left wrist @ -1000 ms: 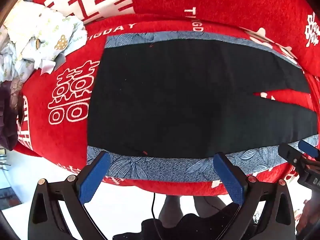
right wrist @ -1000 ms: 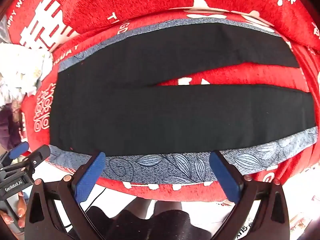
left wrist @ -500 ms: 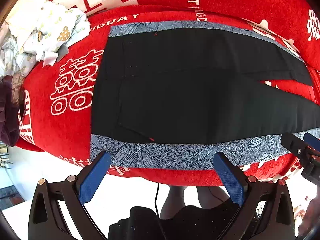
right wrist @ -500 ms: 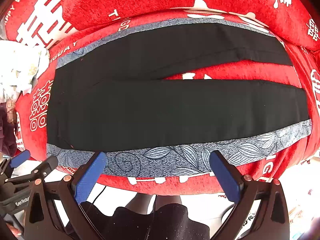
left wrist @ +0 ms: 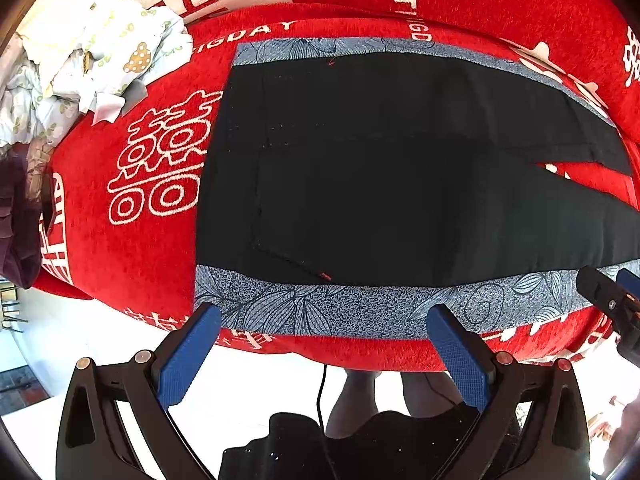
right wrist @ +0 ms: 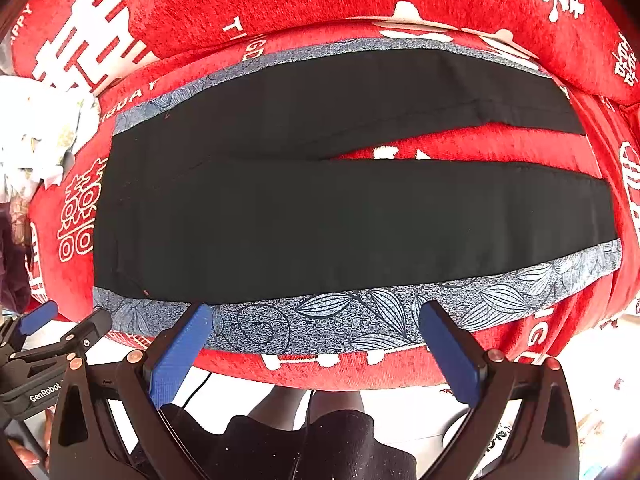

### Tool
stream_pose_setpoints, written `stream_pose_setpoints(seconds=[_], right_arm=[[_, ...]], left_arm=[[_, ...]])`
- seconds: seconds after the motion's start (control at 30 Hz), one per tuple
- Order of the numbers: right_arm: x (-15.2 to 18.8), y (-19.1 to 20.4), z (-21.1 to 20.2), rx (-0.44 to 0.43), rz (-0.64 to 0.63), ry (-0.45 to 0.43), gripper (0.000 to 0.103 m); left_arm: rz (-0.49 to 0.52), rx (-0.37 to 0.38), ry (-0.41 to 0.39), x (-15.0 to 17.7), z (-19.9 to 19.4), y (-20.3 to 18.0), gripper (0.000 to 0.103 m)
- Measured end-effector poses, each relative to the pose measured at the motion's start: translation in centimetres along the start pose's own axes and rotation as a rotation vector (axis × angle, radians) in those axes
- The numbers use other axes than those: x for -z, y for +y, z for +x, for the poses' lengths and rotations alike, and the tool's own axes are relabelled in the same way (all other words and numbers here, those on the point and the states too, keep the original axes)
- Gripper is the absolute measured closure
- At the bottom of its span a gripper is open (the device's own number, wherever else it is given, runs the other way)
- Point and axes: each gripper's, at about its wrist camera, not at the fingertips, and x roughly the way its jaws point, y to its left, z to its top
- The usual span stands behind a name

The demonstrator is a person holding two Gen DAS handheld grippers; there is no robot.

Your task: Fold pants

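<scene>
Overhead, both grippers' fingers (left wrist: 460, 352) apart above flat black pants (right wrist: 320, 216).

The pants (left wrist: 400, 184) are spread flat on a cover (left wrist: 152, 240) draped over a cushioned seat, waist to the left, legs (right wrist: 440, 216) running to the right and parted at their ends, with a strip of cover exposed between them. A backrest (right wrist: 320, 4) rises behind the pants. A heap of cloths (left wrist: 80, 60) is piled on the cover left of the waist, apart from it. The left tool (left wrist: 324, 320) is held before the near edge at the waist end, the right tool (right wrist: 316, 320) before the near leg. A person's legs (right wrist: 304, 404) are seen below, in front of the seat.
</scene>
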Motion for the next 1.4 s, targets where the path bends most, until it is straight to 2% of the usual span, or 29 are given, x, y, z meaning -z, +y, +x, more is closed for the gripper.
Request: stream_pose_setpoints(seconds=[1.4], right_arm=[[-0.07, 0.56, 0.64, 0.01, -0.006, 0.007, 0.0]], left_arm=[[0.003, -0.018, 0.014, 0.21, 0.77, 0.33, 0.0]])
